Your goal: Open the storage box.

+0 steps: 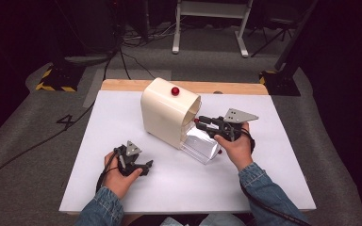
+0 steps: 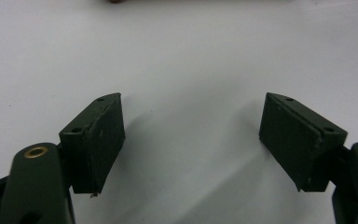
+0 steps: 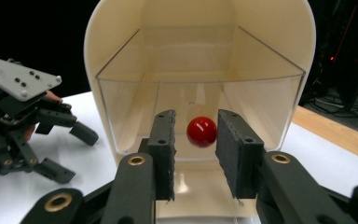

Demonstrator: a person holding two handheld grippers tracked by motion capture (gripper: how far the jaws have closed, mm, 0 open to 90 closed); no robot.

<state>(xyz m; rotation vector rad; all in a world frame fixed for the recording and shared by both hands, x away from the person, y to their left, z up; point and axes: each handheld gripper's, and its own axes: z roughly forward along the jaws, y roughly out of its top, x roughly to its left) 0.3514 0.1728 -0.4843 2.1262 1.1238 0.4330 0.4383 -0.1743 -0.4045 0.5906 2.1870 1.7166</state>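
A cream arched housing [image 1: 162,115] stands on the white table [image 1: 264,183], with a red button [image 1: 175,91] on its top. Its clear drawer [image 1: 200,143] is pulled partly out toward the right. In the right gripper view the drawer's red ball knob [image 3: 201,131] sits between the jaws of my right gripper [image 3: 196,128], close to the right jaw and with a small gap on the left. The right gripper [image 1: 201,123] points into the housing's mouth. My left gripper [image 1: 147,167] rests low on the table, jaws wide apart and empty [image 2: 191,135].
The left gripper [image 3: 77,156] also shows at the left of the right gripper view. A wooden strip [image 1: 235,87] edges the table's far side. Beyond it, a white frame's legs [image 1: 207,28] and cables lie on grey carpet.
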